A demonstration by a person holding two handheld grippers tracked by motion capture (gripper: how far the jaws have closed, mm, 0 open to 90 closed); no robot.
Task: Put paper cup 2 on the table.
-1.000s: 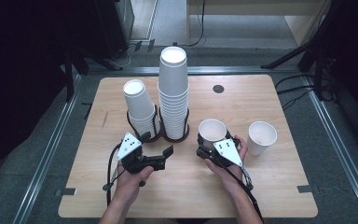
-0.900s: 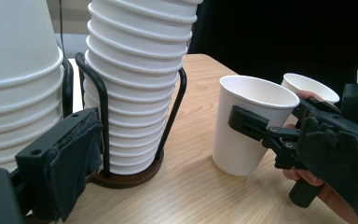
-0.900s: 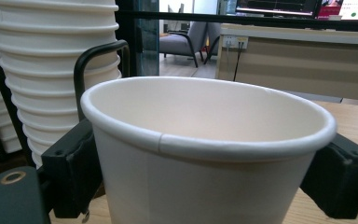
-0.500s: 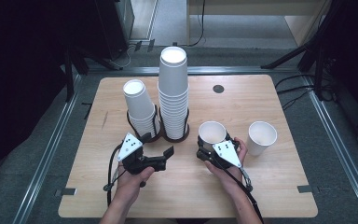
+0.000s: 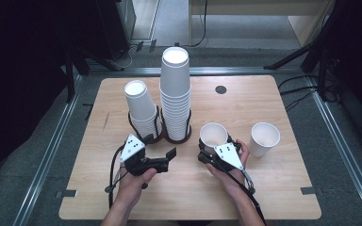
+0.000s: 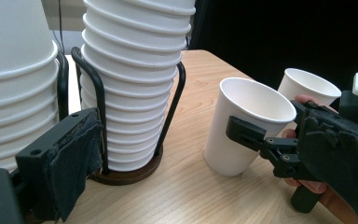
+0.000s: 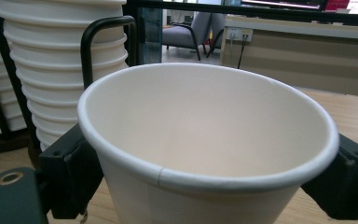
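Right gripper (image 5: 206, 149) jaws have just been opening; the paper cup (image 5: 214, 136) is between them, standing on the table (image 5: 283, 188), and whether the pads touch its wall I can't tell. Left gripper (image 5: 172, 156) jaws apart, nothing between them, hovering just in front of the tall cup stack (image 5: 175, 94).

Progress, judging by layout: one single cup (image 5: 264, 138) already stands well right, and a second one looks freshly placed. Both stacks, tall and short stack (image 5: 143, 109), remain in their wire holders, so plenty left to unstack.

Cup itself: plain white, rolled rim, empty, upright, undented; side seam visible in the right gripper view.
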